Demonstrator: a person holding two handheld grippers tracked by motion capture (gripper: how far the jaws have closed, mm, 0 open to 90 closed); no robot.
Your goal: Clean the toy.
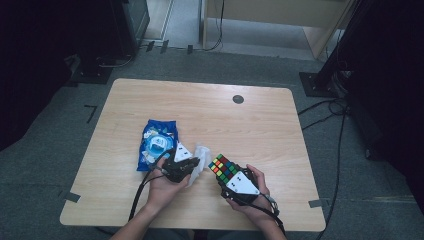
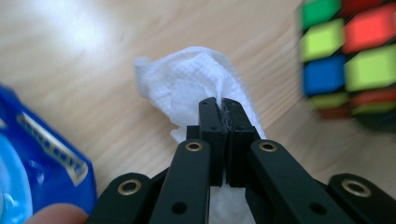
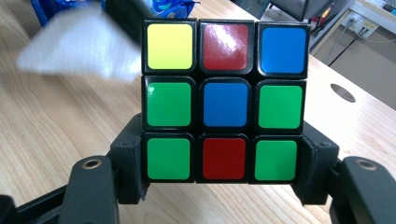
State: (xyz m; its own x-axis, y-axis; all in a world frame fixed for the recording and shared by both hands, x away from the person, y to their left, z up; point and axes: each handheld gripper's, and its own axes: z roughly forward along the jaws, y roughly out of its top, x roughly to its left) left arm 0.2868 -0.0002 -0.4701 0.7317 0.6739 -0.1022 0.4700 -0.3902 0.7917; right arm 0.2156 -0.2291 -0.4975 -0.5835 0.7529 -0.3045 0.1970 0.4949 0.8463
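A white wet wipe is pinched between the jaws of my left gripper, which is shut on it just above the table; the wipe hangs from the gripper near the table's middle front. My right gripper is shut on a scrambled puzzle cube, its jaws clamping the cube's bottom row from both sides. The cube sits right of the wipe, apart from it. In the right gripper view the wipe is a white blur at upper left.
A blue wet-wipe packet lies on the wooden table just left of my left gripper, also at the lower left of the left gripper view. A round cable hole sits near the far edge.
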